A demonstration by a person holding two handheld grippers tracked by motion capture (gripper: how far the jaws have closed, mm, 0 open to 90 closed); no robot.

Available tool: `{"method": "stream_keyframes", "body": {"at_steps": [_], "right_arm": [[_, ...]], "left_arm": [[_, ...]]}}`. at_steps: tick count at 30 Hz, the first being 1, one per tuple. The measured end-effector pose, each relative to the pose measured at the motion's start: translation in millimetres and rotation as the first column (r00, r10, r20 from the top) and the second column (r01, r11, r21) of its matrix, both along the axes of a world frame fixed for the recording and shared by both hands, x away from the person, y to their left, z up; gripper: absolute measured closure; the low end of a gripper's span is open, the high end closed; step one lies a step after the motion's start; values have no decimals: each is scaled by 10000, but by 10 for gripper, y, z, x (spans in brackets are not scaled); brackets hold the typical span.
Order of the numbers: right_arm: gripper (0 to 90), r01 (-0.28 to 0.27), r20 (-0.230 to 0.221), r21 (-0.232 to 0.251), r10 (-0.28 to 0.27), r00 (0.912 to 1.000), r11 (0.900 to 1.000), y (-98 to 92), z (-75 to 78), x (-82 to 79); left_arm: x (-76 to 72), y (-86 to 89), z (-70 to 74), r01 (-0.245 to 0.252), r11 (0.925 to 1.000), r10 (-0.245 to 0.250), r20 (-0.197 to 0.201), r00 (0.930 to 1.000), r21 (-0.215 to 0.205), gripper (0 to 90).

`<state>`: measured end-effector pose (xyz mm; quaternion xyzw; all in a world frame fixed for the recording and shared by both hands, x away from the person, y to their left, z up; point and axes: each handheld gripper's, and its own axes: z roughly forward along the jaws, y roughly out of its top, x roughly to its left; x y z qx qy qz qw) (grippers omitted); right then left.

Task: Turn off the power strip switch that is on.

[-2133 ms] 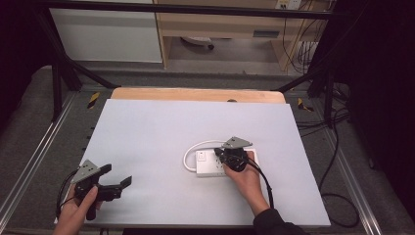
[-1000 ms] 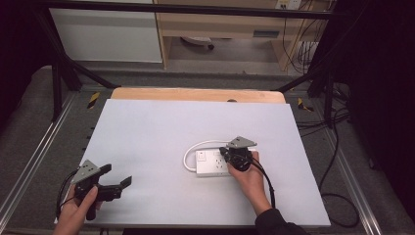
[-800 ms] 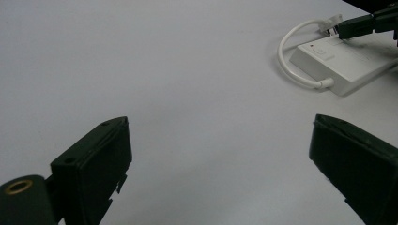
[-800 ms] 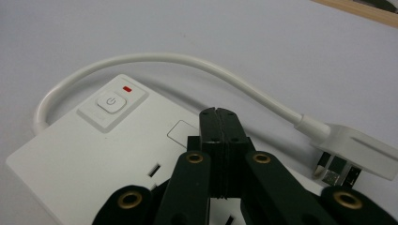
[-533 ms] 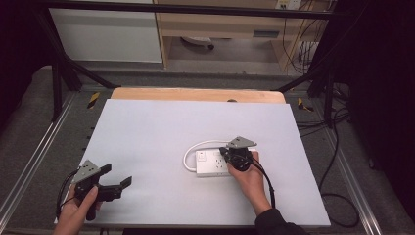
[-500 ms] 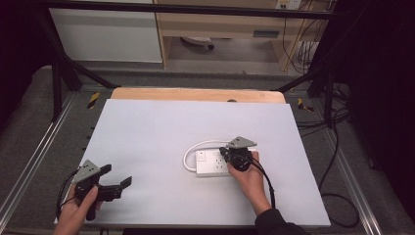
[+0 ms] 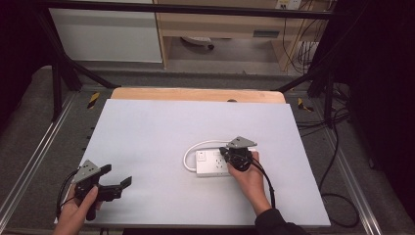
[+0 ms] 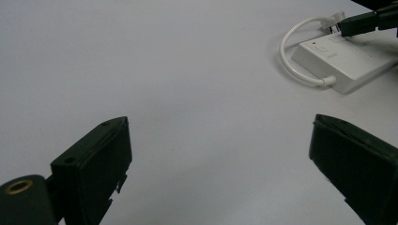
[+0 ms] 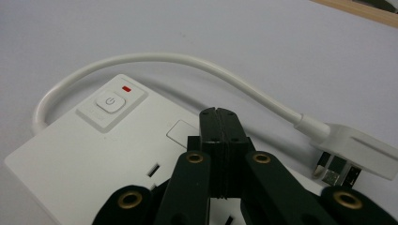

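The right gripper (image 7: 228,152) is hovering with its jaws pressed together, holding nothing, its tip over the top face of the white power strip (image 7: 212,163), probably so that the closed tip can work as one finger on the power button (image 9: 108,101). The strip is lying right of centre on the white table (image 7: 161,137), its cord (image 9: 169,59) looping to the plug (image 9: 349,151) beside it. The left gripper (image 7: 113,178) is waiting at the near-left corner, jaws wide apart and empty. Compared with the earlier frames, nothing is changing: both hands are staying in the same place.
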<state>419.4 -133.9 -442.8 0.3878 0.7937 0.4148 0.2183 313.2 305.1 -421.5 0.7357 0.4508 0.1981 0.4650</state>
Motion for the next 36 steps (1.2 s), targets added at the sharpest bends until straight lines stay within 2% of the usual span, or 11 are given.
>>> {"method": "stream_keyframes", "body": {"at_steps": [1, 12, 16, 22, 24, 27, 33, 36], "right_arm": [[900, -15, -104, -44, 14, 9999, 10000, 0, -9, 5], [900, -19, -4, 12, 19, 10000, 10000, 0, -14, 16], [900, -83, 218, 263, 78, 9997, 9996, -11, 26, 3], [897, -101, 234, 366, 93, 9997, 9993, -15, 47, -11], [823, -49, 219, 631, 36, 9998, 9980, -23, 70, -19], [747, -75, 341, 793, 48, 9994, 9968, -28, 97, -29], [580, 64, 233, 1161, -92, 9997, 9932, -23, 142, -40], [443, 166, 192, 1191, -191, 9996, 9927, -26, 164, -37]], "left_arm": [[0, -1, 0, 3, 10000, -3, -2, 10000, -1, 61], [-1, 1, 1, 19, 10000, -19, 1, 10000, -37, 61], [-1, 2, 1, 27, 10000, -27, 3, 10000, -24, 61], [-4, 0, 2, 30, 10000, -30, 2, 10000, -26, 62], [-1, 1, 1, 26, 10000, -26, 0, 10000, -13, 62], [0, 0, -1, 39, 10000, -39, -11, 10000, -16, 62], [-1, 1, 0, 60, 10000, -60, -8, 10000, -10, 62], [-1, -1, -1, 64, 10000, -64, 0, 10000, 6, 62]]}}
